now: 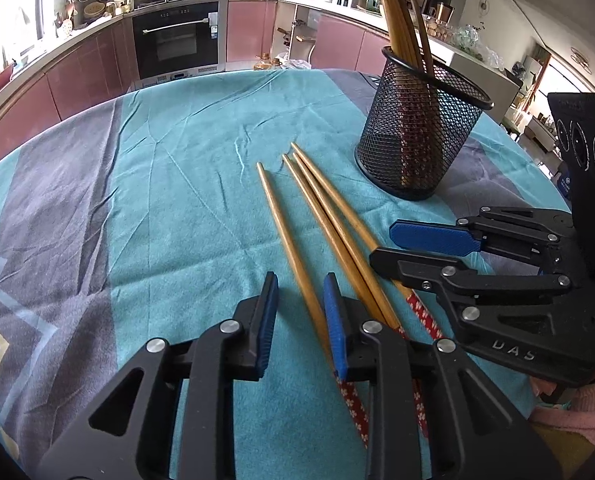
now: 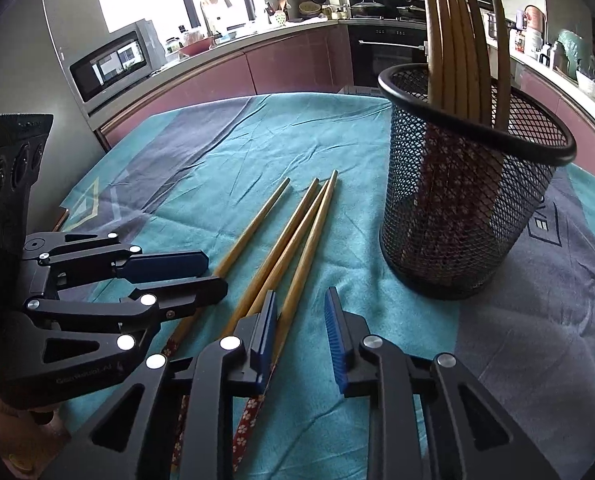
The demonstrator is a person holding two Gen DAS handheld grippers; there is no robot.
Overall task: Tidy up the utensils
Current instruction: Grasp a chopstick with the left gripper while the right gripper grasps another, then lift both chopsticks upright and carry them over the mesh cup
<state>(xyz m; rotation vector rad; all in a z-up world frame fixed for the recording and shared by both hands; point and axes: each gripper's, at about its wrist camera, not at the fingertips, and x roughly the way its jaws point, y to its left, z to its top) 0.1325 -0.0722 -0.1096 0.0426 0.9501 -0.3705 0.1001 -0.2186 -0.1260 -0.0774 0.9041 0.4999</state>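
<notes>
I see both grippers, left gripper (image 1: pixel 301 312) and right gripper (image 2: pixel 301 332), standing apart over loose chopsticks (image 1: pixel 317 216); teal cloth (image 1: pixel 157 200) lies bare leftward, the mesh cup (image 1: pixel 417 132) near the table's right edge.

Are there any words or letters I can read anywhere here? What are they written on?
"DAS": pale letters on the black body of the right gripper, seen from the left wrist.
Pale lettering on the black body of the left gripper, seen from the right wrist: too blurred to read.
Oven panel and jar labels behind: too small to read.

Bare tablecloth (image 1: pixel 169 184) left, mesh holder (image 1: pixel 417 136) blocking right
</notes>
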